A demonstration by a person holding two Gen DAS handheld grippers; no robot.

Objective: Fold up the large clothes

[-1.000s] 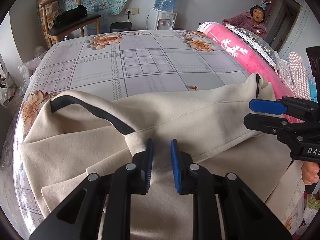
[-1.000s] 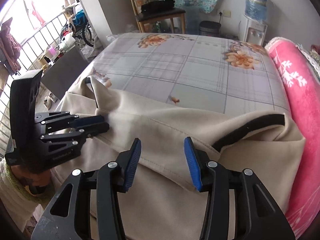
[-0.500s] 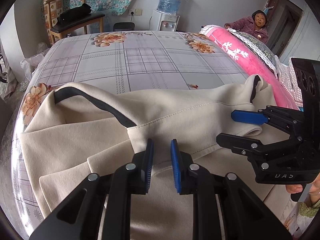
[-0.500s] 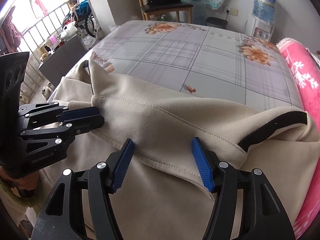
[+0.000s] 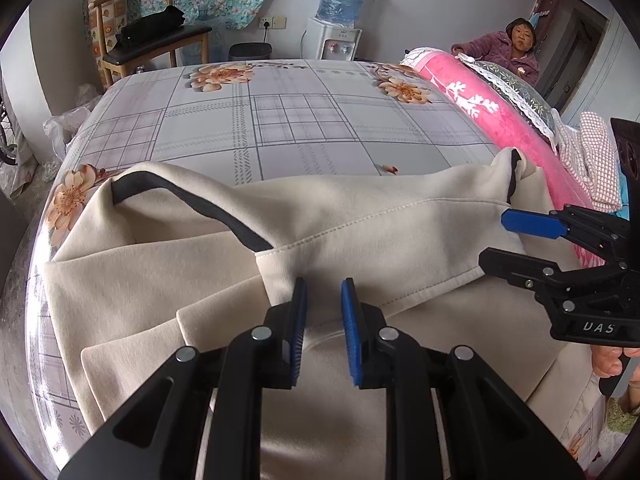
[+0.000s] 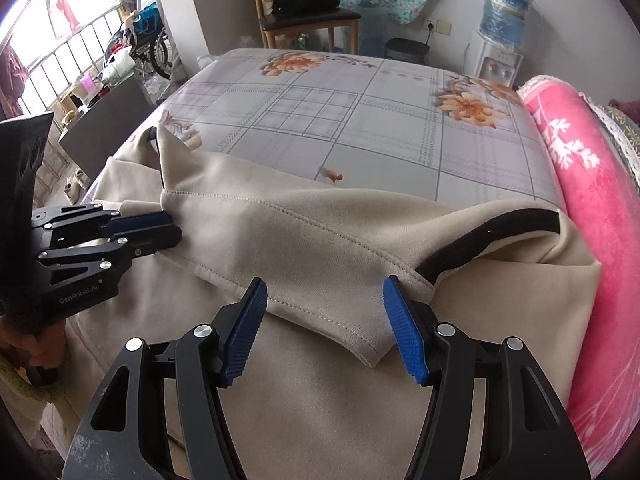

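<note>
Nearest to us, our left gripper (image 5: 323,312) has its blue pads (image 5: 299,328) drawn close with a narrow gap between them, at the stitched hem of the cream garment (image 5: 360,224); we cannot tell whether any cloth is pinched there. Our right gripper (image 6: 324,320) is spread wide, its blue fingertips (image 6: 402,328) standing on either side of a pointed corner of the folded-over hem and clamping nothing. The garment lies across the near end of the bed (image 5: 280,120), one layer turned back over another so that a stitched edge runs across it, with a black trim band (image 5: 192,200) curving along the left part and a second short black strip at the far right corner. In the left wrist view the right gripper (image 5: 520,240) hangs over the garment's right end, jaws parted. Beyond the garment, the checked sheet with orange flowers lies flat, and a rolled pink blanket (image 5: 500,120) runs along its right side. Farther off stand a wooden chair (image 5: 152,40) with a black bag on its seat, a water dispenser (image 5: 340,20) against the wall, and a person in a purple jacket (image 5: 508,52) behind the blanket.
</note>
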